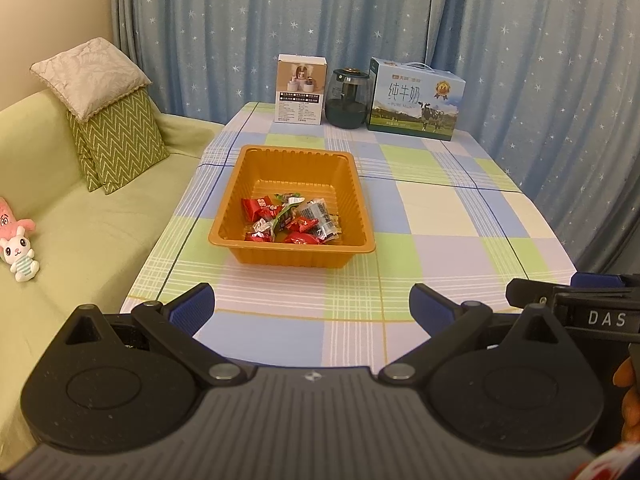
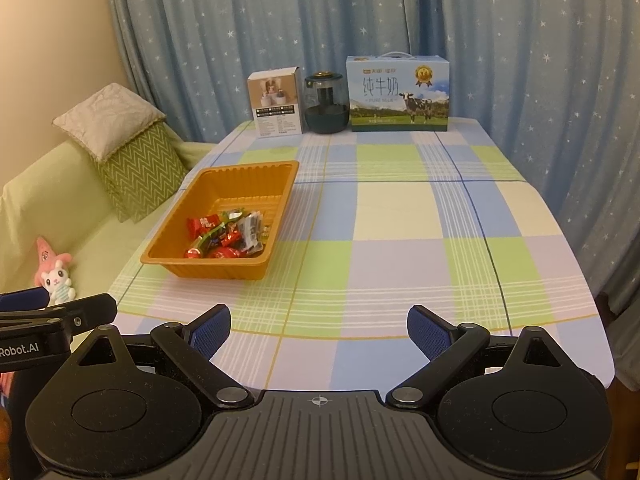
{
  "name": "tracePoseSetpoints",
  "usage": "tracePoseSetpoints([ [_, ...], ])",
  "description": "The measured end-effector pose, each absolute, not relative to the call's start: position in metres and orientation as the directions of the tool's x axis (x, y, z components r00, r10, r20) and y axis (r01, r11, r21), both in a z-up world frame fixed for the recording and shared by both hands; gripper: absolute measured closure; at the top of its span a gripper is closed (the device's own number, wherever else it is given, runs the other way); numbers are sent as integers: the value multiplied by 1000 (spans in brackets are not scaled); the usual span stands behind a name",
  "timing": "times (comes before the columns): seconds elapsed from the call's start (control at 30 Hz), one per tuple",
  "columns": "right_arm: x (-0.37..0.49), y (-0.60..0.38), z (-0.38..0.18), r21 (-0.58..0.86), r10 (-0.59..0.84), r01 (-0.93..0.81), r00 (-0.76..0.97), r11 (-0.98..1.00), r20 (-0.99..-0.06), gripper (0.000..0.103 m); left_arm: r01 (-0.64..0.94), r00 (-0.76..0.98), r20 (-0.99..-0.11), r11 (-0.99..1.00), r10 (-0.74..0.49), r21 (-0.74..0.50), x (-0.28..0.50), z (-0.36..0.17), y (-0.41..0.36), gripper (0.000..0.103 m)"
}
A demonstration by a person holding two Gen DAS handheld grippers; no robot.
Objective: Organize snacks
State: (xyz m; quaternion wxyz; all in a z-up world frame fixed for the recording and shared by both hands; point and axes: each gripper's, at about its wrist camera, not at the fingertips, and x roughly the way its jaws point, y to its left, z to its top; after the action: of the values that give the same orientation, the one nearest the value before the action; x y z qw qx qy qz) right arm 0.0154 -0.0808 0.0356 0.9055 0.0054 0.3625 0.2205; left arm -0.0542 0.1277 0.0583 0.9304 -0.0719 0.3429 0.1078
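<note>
Blue star-print curtains [image 2: 520,80] back a table [image 2: 400,216] with a plaid cloth; green sofa [image 1: 80,240] to its left with cushions and a plush toy [image 1: 18,248]. Along the table's far edge: white product box [image 1: 300,90], dark glass jar [image 1: 347,98], milk carton case [image 1: 416,100], all in a row just beside each other.

Orange tray [image 1: 240,200] sits left of centre on the table. Wrapped snacks [image 1: 292,220], red, green and clear wrappers, lie piled in its near half; far half bare. No loose snacks visible on the cloth in either view.

Left gripper [image 1: 312,306] hangs over the near table edge, fingers [image 1: 192,306] spread wide, nothing between them. Right gripper [image 2: 319,330] likewise, fingers [image 2: 428,336] released and empty, well apart from the tray.

Judgement: task looks finished or nearly so, everything visible already collected in the tray. Anything left would be off-frame; cannot tell.
</note>
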Motion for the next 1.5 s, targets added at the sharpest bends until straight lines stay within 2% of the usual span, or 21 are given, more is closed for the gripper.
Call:
tracePoseSetpoints([
  [1.5,20,-82,32,167,400,-394,637,904,-660,8,-248,738,-659,967,149,-60,-53,54,129,0],
])
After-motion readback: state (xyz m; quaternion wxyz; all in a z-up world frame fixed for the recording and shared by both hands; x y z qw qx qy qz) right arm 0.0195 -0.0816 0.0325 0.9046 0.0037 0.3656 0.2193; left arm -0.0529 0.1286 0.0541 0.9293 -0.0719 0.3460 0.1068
